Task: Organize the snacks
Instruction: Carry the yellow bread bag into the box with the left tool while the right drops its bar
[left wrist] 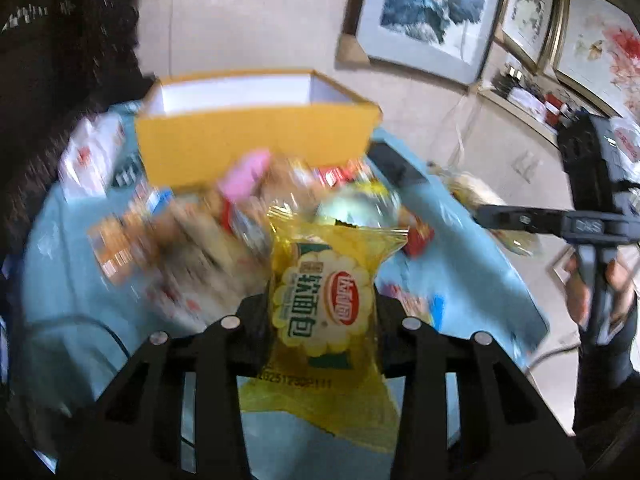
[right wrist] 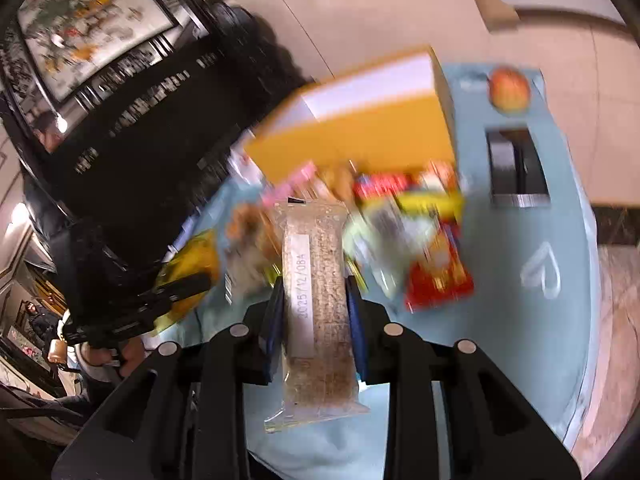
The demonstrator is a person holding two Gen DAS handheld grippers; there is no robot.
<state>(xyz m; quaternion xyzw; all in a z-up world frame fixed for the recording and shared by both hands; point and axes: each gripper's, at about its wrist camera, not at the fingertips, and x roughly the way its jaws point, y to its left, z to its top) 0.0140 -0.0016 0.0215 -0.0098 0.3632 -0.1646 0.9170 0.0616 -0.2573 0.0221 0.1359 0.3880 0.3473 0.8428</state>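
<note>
Where the left wrist view looks down, the left gripper (left wrist: 323, 312) is clamped on a yellow bread packet (left wrist: 322, 300), held above the blue tablecloth (left wrist: 68, 240), with a blurred snack pile (left wrist: 224, 216) ahead, an open orange box (left wrist: 256, 148) beyond it, and the right gripper (left wrist: 496, 216) off to the right. From the right wrist view, the right gripper (right wrist: 314, 308) is clamped on a clear-wrapped grain bar (right wrist: 320, 320) raised over the cloth, snack pile (right wrist: 400, 216) and orange box (right wrist: 360, 140) ahead, an apple (right wrist: 509, 89) at the far edge, the left gripper (right wrist: 188, 284) at left with yellow wrapper between its fingers

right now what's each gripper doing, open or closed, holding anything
Left gripper: closed on the yellow bread packet.
Right gripper: closed on the clear-wrapped grain bar.
</note>
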